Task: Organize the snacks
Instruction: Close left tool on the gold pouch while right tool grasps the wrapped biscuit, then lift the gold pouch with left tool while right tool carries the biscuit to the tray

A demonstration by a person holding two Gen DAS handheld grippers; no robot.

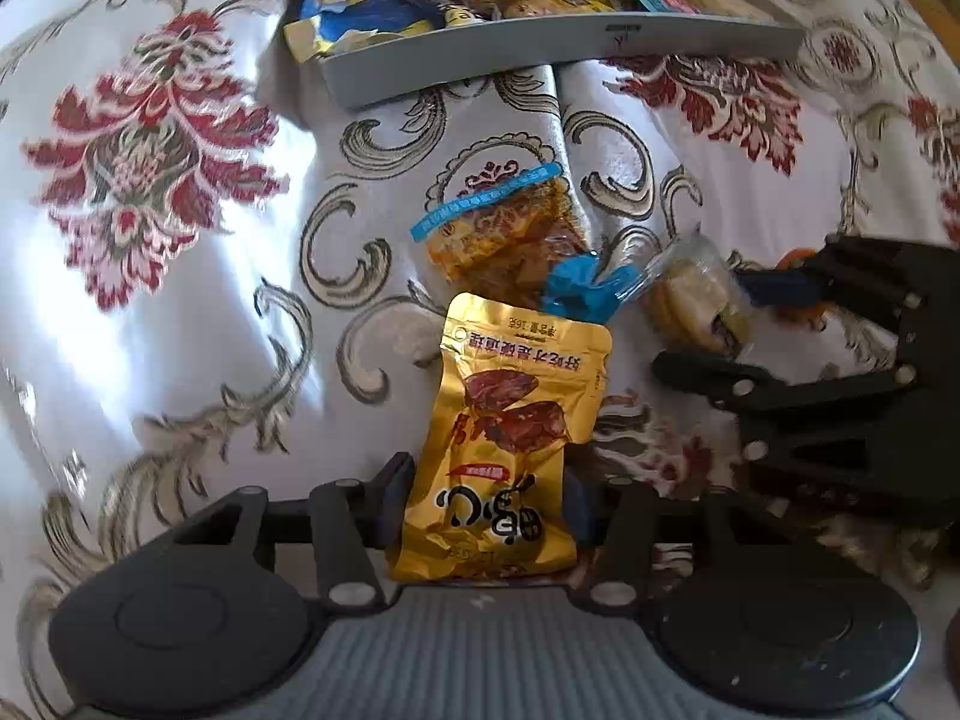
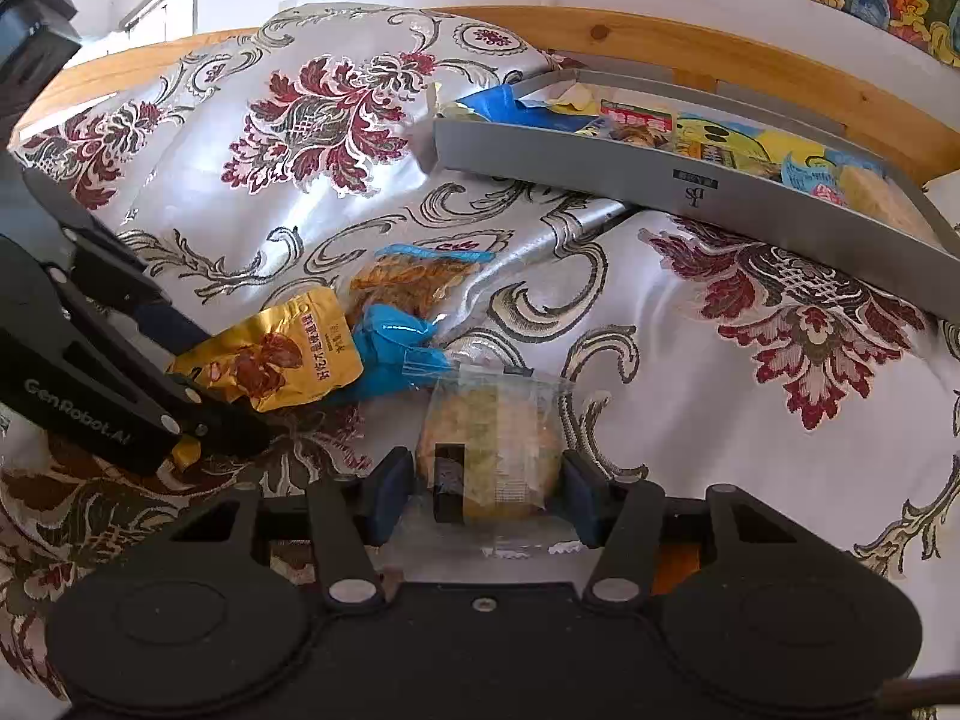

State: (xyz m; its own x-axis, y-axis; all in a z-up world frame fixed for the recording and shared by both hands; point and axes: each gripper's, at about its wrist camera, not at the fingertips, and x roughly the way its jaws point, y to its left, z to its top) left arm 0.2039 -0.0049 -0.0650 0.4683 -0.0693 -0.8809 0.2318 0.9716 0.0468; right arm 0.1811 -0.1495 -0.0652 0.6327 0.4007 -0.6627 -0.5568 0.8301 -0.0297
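My left gripper (image 1: 492, 498) is shut on the lower end of a gold snack pouch (image 1: 510, 408), which points away from me over the cloth. My right gripper (image 2: 489, 498) is shut on a round pastry in clear wrap (image 2: 492, 450). Each gripper shows in the other's view: the right gripper (image 1: 708, 330) holds the pastry (image 1: 696, 294) at the right, and the left gripper (image 2: 210, 378) holds the gold pouch (image 2: 276, 354) at the left. A grey tray (image 1: 570, 42) with several packets stands at the far side, and it is also seen as the grey tray (image 2: 660, 180).
An orange snack pack with a blue strip (image 1: 504, 240) and a crumpled blue wrapper (image 1: 576, 288) lie on the floral cloth (image 1: 180, 240) between the grippers and the tray. A wooden rail (image 2: 720, 48) and a wall with pictures run behind the tray.
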